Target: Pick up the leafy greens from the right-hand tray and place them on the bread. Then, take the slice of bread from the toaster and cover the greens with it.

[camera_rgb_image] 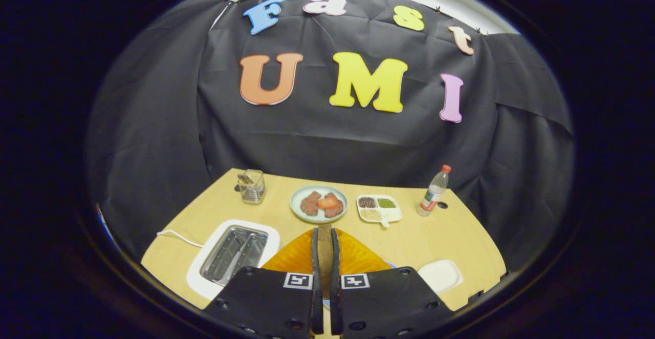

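Note:
My gripper is shut on a thin brown slice of bread, held upright and edge-on between the two fingers. Spreading out to either side of the fingers, just under and beyond them, is an orange ridged surface; what it is I cannot tell. A bit of blue plate rim peeks out at its right. The white toaster stands left of the fingers, and both its slots look empty. A white tray lies to the right of the fingers with nothing on it.
Farther back on the wooden table stand a plate of meat and tomato, a white divided dish of seeds, a plastic bottle and a glass with cutlery. The toaster's white cable trails left.

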`<action>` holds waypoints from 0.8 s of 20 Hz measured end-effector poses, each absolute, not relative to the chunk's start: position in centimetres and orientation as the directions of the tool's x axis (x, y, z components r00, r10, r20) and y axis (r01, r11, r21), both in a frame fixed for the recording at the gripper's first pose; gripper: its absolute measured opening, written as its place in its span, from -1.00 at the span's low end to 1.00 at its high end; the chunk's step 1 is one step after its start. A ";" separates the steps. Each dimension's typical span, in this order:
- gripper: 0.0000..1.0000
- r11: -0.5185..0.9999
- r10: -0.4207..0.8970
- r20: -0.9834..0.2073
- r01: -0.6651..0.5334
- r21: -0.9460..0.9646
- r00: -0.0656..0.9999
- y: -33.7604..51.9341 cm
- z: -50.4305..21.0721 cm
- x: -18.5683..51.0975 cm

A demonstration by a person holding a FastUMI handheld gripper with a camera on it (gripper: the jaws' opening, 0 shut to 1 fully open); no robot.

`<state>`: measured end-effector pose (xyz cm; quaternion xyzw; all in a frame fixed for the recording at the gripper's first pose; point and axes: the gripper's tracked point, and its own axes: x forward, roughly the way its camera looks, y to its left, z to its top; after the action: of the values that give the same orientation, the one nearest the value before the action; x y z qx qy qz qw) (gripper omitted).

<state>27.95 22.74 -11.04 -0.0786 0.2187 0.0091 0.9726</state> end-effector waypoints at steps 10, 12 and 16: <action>-0.89 0.989 0.144 -0.476 -0.108 0.101 0.867 16.3 -19.2 29.7; -0.89 0.986 0.155 -0.481 -0.107 0.126 0.863 14.3 -20.5 30.0; -0.89 0.983 0.166 -0.489 -0.105 0.149 0.857 11.0 -23.1 30.5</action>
<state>30.49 10.97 -23.09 0.0585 0.2583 0.0704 0.9617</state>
